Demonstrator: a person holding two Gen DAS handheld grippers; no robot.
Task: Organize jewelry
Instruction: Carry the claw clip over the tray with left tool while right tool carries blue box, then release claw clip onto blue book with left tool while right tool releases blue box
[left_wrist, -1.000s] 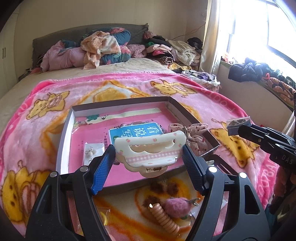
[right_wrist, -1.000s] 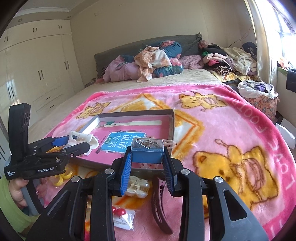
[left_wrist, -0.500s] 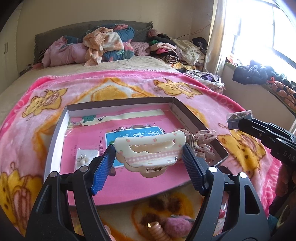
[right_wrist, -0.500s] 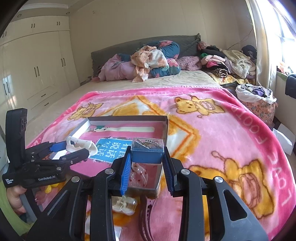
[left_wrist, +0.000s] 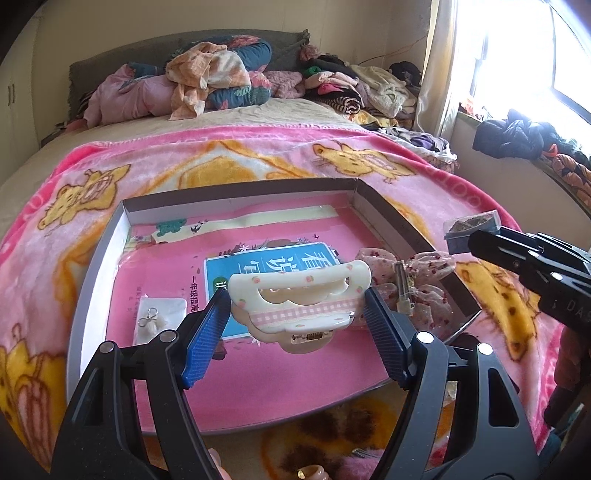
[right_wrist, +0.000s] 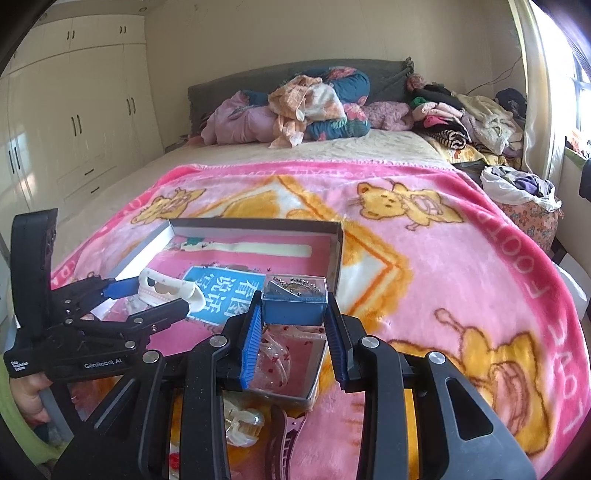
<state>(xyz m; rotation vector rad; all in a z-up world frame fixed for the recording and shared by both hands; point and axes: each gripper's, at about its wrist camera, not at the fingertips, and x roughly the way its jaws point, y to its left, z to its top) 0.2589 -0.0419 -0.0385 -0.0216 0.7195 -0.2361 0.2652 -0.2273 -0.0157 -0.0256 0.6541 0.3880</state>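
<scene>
My left gripper (left_wrist: 295, 317) is shut on a cream hair claw clip (left_wrist: 299, 299) with a pink check band, held above the pink floor of a shallow grey box (left_wrist: 236, 192). My right gripper (right_wrist: 294, 325) is shut on a small blue box with a clear lid (right_wrist: 294, 300) holding a chain, over the grey box's (right_wrist: 255, 224) near right corner. In the left wrist view the small box (left_wrist: 471, 229) and right gripper show at the right. Clear pink-flecked clips (left_wrist: 421, 284) and a white earring card (left_wrist: 157, 321) lie in the grey box.
The grey box lies on a pink bear-print blanket (right_wrist: 443, 258) on a bed. Loose hair clips (right_wrist: 243, 424) and a dark pink clip (right_wrist: 288, 443) lie in front of the box. Piled clothes (right_wrist: 314, 107) sit at the headboard. Wardrobes (right_wrist: 74, 122) stand left.
Both grippers moved forward over the grey box, each with its item still held. The loose pieces in front of the box have slid toward the bottom of the views.
</scene>
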